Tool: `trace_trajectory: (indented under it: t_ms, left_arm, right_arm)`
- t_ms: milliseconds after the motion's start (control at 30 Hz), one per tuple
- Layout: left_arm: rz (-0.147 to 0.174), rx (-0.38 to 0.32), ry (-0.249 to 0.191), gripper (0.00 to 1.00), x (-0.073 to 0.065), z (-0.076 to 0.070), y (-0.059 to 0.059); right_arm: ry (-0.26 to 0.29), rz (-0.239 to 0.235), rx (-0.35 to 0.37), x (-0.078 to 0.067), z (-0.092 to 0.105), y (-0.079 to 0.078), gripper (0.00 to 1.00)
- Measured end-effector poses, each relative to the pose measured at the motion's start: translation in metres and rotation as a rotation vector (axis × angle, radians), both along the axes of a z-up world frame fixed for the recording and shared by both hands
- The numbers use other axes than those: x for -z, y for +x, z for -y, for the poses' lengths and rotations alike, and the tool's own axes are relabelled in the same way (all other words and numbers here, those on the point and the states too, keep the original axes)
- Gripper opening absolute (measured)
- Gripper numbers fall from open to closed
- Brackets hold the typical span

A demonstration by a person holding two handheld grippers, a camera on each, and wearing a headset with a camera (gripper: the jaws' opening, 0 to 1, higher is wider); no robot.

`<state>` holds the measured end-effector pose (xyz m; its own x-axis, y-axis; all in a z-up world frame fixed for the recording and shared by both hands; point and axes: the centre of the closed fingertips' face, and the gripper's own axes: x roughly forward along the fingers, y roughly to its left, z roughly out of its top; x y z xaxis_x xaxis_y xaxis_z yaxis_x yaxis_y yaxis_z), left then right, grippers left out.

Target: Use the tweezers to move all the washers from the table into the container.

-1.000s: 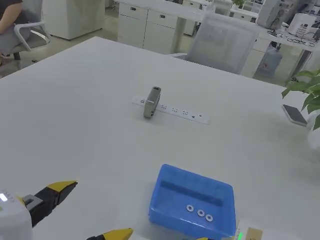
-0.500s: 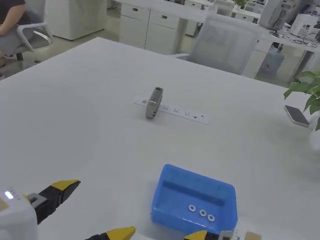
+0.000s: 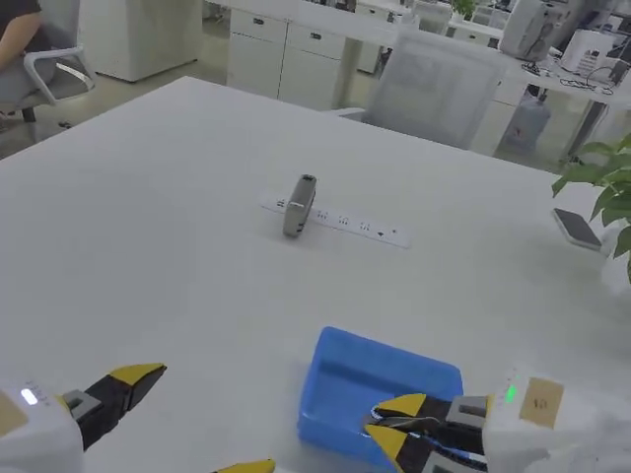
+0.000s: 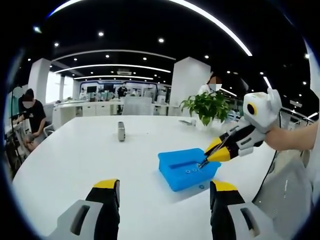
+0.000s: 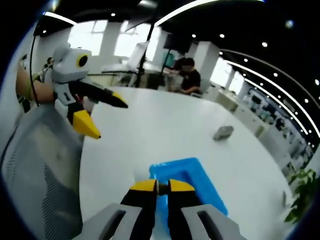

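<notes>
In the head view the right gripper (image 3: 380,422) hangs over the near edge of the blue container (image 3: 345,379) with its fingers set close together. The left gripper (image 3: 207,419) sits well apart to the left over the bare surface (image 3: 197,256), fingers spread wide, so the right is plainly the nearer. In the left gripper view the tweezers (image 4: 205,161), a thin dark tool pinched in the right fingers, slant down into the container. Their tip is just above the washers (image 4: 194,170), which lie in a short row on its floor: about three, though too small to count surely. In the right gripper view the narrow slit between the fingers points straight at the container, whose long axis runs away from them. There is one container and one pair of tweezers.
</notes>
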<state>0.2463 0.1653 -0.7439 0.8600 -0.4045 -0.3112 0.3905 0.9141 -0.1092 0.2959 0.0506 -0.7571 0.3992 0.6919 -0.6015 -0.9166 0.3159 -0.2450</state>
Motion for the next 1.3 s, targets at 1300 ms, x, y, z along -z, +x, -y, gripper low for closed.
trace_trajectory:
  t_ms: [1300]
  left_arm:
    - [-0.036,0.007,0.006,0.73,0.007,0.001,0.0]
  right_arm:
    - [0.128,-0.475,0.255,0.058,-0.008,0.06,0.05]
